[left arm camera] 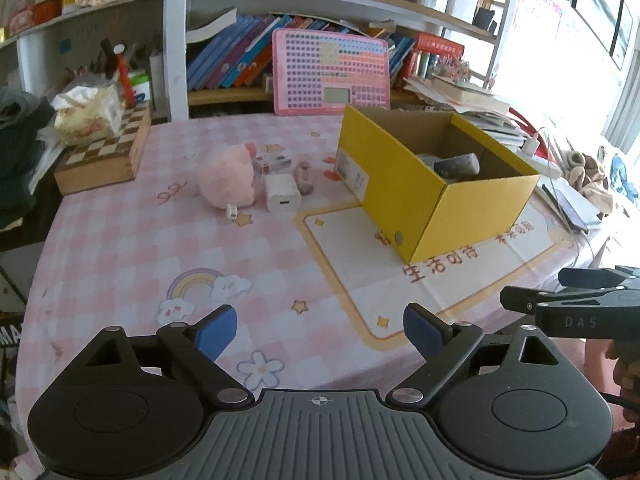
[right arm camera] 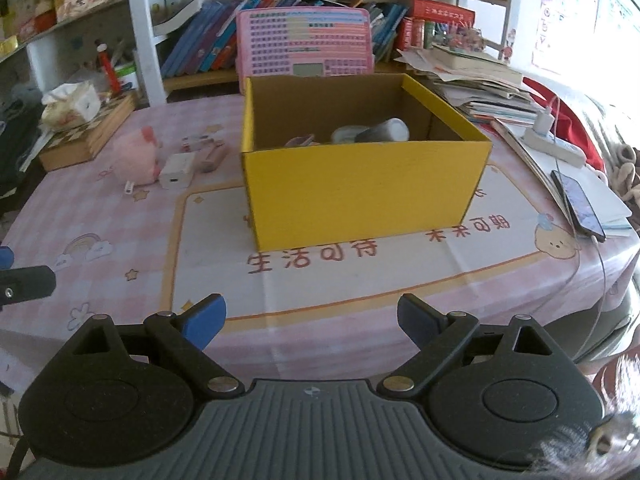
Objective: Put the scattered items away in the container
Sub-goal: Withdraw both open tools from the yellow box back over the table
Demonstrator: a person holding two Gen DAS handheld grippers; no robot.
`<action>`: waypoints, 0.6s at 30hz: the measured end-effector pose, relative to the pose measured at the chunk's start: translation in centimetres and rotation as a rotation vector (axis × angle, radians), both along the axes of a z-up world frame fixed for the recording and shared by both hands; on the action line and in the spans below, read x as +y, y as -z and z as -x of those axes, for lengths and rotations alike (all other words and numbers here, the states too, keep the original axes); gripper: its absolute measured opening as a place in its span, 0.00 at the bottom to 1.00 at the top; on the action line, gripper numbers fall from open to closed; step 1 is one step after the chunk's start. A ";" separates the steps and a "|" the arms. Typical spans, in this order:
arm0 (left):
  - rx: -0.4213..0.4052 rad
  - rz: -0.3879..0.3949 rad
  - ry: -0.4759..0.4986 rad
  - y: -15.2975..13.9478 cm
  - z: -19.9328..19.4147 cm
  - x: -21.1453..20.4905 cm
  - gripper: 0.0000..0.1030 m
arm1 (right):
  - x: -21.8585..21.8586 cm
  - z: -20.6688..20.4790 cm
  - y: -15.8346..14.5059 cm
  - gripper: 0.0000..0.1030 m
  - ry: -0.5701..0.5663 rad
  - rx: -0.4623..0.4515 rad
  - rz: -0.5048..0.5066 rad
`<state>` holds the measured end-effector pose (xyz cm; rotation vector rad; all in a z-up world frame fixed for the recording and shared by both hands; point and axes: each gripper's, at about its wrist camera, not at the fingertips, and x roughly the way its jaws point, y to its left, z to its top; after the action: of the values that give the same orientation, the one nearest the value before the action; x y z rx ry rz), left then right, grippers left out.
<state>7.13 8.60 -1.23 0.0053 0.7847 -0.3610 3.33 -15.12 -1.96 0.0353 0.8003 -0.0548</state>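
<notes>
A yellow cardboard box stands open on the pink checked tablecloth, with a grey roll and other items inside. Left of it lie a pink plush toy, a white charger, a small bottle, a small printed box and a tiny white clip. My left gripper hovers open over the near table, well short of these items. My right gripper is open in front of the box, holding nothing.
A chessboard box with a tissue pack sits at the far left. A pink keyboard toy leans behind the box. Stacked papers, a power strip and a phone crowd the right edge. Bookshelves rise behind.
</notes>
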 end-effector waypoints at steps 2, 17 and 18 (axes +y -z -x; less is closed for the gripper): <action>0.005 0.001 -0.003 0.1 0.0 0.3 0.90 | 0.4 -0.1 0.1 0.90 -0.009 0.005 0.001; 0.026 0.015 -0.013 0.4 -0.1 1.8 0.90 | 5.0 -0.5 -0.1 0.88 -0.177 0.003 0.054; 0.027 0.015 -0.016 0.5 -0.1 2.0 0.90 | 5.1 -0.5 -0.1 0.88 -0.182 0.004 0.055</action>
<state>7.26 10.57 -1.70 -0.0201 0.8080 -0.3524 3.85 -10.01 -1.91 -0.0898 0.8024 0.0952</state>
